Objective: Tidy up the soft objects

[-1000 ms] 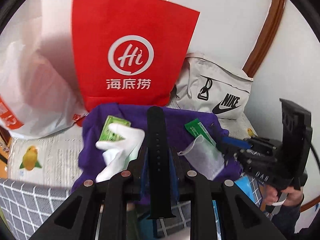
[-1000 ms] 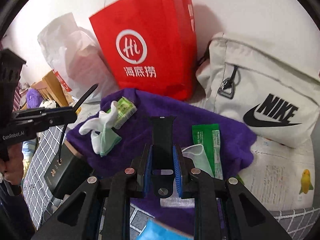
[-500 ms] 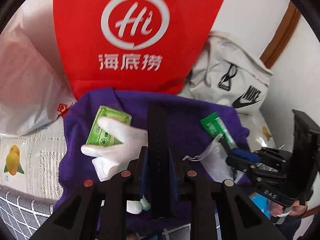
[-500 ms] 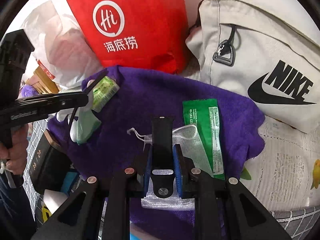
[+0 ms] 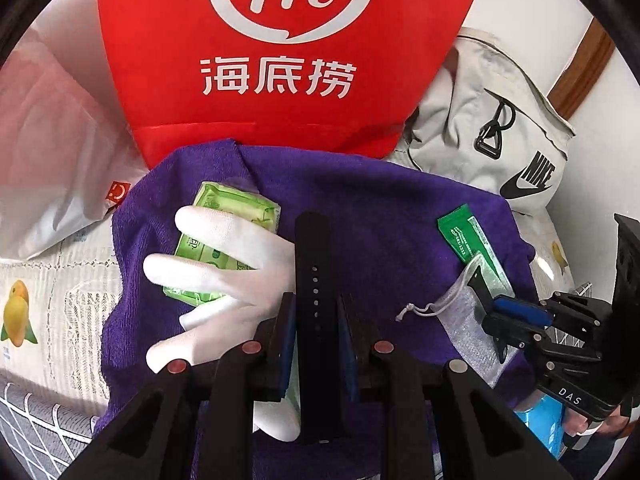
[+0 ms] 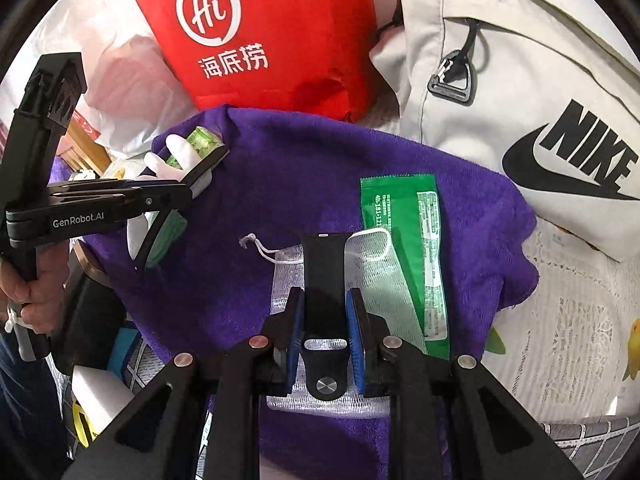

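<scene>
The left gripper (image 5: 316, 316) clamps a long black perforated watch strap (image 5: 315, 280) and the right gripper (image 6: 323, 312) a shorter black strap half (image 6: 322, 280) with a metal stud, each strap's long axis pointing forward along the fingers. Both hang over the purple towel (image 6: 300, 168), the long strap beside the white glove (image 5: 224, 276), the short one above the mesh pouch (image 6: 372, 276). Compared with a second ago, both grippers are lower and nearer the towel, their grips unchanged.

We see matte black grippers (image 6: 324, 336) with blue pads (image 6: 354, 336), silver screws, white "GenRobot.AI" lettering at nine o'clock on the left gripper (image 6: 208, 164).
</scene>
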Available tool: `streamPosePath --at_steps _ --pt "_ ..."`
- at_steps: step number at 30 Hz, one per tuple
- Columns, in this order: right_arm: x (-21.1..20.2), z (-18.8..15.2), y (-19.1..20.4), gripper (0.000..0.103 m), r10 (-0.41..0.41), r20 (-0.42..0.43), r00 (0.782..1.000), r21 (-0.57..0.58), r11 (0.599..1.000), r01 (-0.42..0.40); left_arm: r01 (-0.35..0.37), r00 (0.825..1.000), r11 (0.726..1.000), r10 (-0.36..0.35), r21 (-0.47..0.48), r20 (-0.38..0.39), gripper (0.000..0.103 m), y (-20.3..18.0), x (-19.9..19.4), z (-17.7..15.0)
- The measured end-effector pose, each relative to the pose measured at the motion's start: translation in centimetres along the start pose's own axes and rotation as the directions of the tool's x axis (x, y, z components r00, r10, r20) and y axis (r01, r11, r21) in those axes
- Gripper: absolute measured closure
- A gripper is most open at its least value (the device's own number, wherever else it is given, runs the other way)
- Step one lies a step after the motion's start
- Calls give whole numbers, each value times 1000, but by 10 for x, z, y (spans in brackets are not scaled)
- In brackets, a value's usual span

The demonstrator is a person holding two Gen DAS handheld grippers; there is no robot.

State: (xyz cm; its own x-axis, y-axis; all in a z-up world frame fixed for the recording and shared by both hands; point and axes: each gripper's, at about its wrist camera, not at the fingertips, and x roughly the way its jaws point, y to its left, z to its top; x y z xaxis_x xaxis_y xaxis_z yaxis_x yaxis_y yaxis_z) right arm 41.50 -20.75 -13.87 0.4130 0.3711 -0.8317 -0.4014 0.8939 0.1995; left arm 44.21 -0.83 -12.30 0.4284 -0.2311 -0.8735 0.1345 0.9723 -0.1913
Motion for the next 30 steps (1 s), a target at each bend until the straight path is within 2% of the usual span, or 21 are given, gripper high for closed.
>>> streamPosePath --at_steps 7,8,9,11,12,20,26,30 --pt "0 -1 -4 81 -10 -4 1000 15 1000 10 0 1000 1000 0 4 2 82 -2 1 1" --pt "0 -1 -4 80 -9 -4 1000 15 1000 9 1 1000 1000 -1 5 4 82 -2 0 2" --pt "-1 -1 -4 73 -10 -3 1000 13 1000 10 1 1000 1000 -1 7 6 82 -3 -2 2" --pt "-5 -2 -3 65 -20 7 1000 5 1000 20 -1 1000 1000 1 9 11 73 -3 -5 2" --pt "-8 -2 -1 63 -26 17 1000 2 1000 26 -4 1000 1000 4 12 13 65 -4 -8 2" --pt "-39 -5 14 63 -38 62 997 -7 999 38 5 999 1000 -6 18 54 62 -8 -42 -9" --pt "-66 -25 40 62 -15 95 995 -29 999 18 -11 996 1000 10 18 89 62 -8 -81 -30" --pt "-83 -49 68 60 24 118 993 -93 996 -13 -18 993 1000 18 0 113 58 0 -112 -50"
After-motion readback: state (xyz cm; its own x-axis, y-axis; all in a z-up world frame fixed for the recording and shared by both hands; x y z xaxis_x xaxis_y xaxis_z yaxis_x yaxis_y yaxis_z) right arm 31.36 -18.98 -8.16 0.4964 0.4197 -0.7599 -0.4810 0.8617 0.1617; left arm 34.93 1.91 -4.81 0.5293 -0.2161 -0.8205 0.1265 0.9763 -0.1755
